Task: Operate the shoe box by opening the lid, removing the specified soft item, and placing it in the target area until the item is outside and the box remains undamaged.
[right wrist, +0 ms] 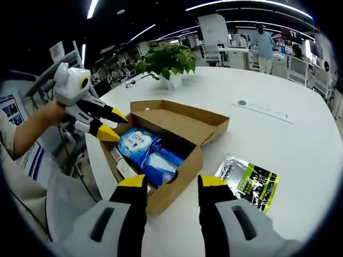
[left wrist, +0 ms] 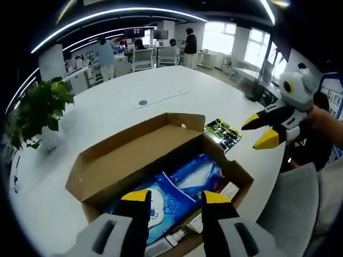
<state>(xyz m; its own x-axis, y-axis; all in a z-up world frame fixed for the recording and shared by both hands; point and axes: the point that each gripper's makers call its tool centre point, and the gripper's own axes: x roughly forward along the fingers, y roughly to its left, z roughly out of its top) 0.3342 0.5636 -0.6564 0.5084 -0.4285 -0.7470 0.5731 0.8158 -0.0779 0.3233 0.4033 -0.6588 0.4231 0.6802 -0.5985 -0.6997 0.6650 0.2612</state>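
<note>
An open brown cardboard shoe box [left wrist: 134,152] lies on the white table with its lid folded back flat. Inside lie soft blue plastic packs [left wrist: 185,190] and some small items along one wall. My left gripper [left wrist: 176,197] hangs open above the box's near end, nothing between its yellow tips. In the right gripper view the same box [right wrist: 182,120] holds the blue packs [right wrist: 144,147], and the left gripper [right wrist: 112,126], held by a hand, hovers open at its left end. My right gripper [right wrist: 172,182] stands open beside the box, also seen from the left as the right gripper [left wrist: 260,131].
A green-and-black packet [left wrist: 223,132] lies on the table beside the box, the same packet [right wrist: 249,179] near my right jaw. A potted plant [right wrist: 169,59] stands beyond the box. A grey chair back [left wrist: 292,209] sits at the table edge. People work at desks far behind.
</note>
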